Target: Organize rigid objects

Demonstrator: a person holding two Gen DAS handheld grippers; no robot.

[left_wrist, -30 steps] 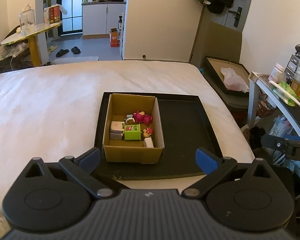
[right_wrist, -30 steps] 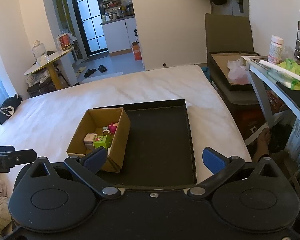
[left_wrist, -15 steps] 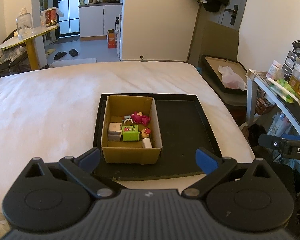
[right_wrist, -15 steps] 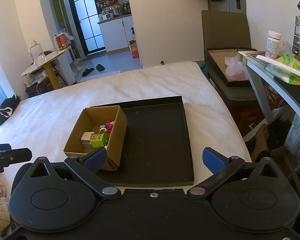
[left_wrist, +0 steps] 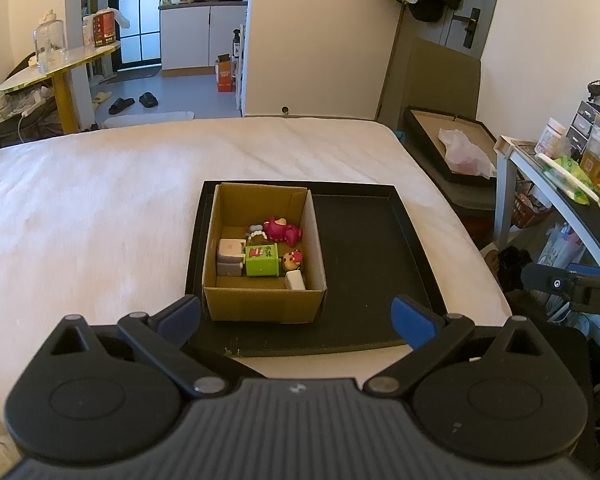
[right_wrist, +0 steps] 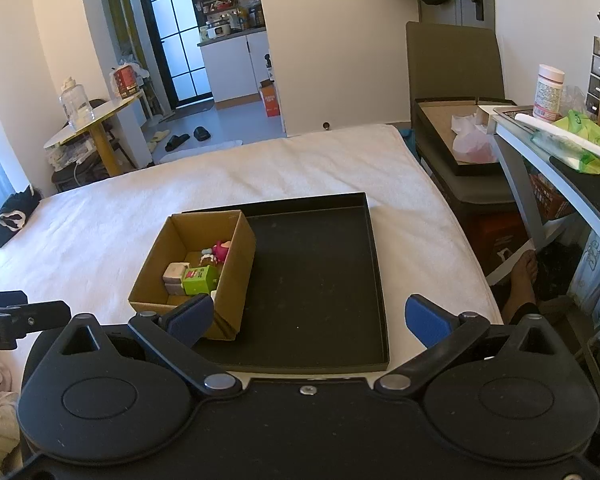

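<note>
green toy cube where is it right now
The green toy cube sits inside the brown cardboard box toward its near end, between the grey-white blocks and a small red-capped figure.

cardboard box (right_wrist: 226,280) contents: near wall hides the lower toys in the right wrist view.
small brown figure (left_wrist: 257,237): too small to identify.
other gripper (left_wrist: 576,285): cut off by the right edge.
foot (right_wrist: 523,276): leg hidden.

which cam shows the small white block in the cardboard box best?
Left wrist. It looks straight down into the cardboard box, so the white block shows whole at the near right corner beside the green cube. In the right wrist view the box's right wall hides it.
</note>
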